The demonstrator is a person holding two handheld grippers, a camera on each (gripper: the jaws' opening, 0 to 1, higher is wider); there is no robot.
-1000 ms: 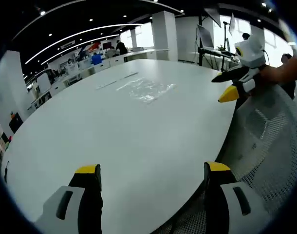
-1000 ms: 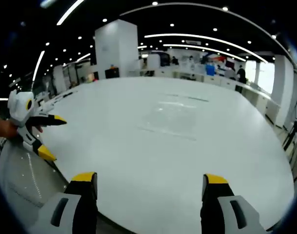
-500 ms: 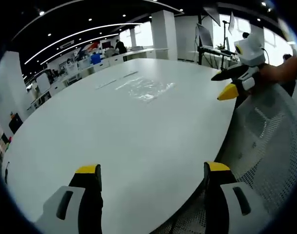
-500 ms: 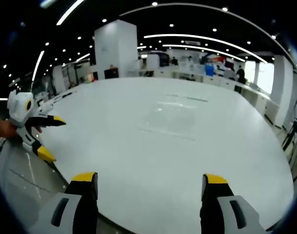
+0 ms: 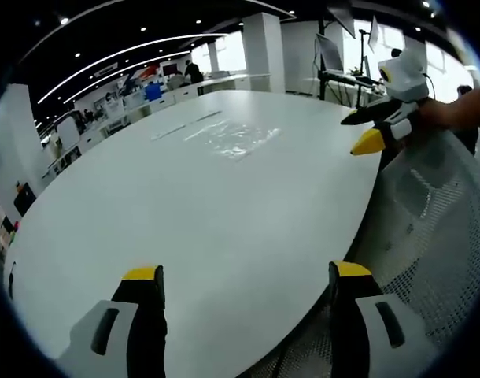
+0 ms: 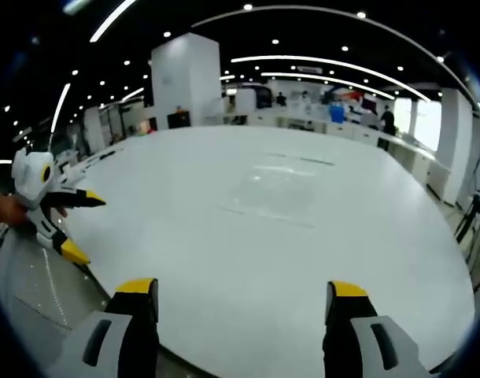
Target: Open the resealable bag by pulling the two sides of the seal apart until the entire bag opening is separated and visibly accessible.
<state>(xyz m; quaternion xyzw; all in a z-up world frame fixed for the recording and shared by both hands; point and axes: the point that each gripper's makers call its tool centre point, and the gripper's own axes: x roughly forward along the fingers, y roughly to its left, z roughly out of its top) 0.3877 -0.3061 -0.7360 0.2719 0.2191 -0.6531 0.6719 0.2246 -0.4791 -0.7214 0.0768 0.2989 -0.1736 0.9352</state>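
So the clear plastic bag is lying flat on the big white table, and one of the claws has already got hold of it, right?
Not quite. The bag does lie flat on the white table, but no claw holds it. In the left gripper view, the left claw is open near the table's edge, well short of the bag, and the right claw is open off to the side, also apart from it.
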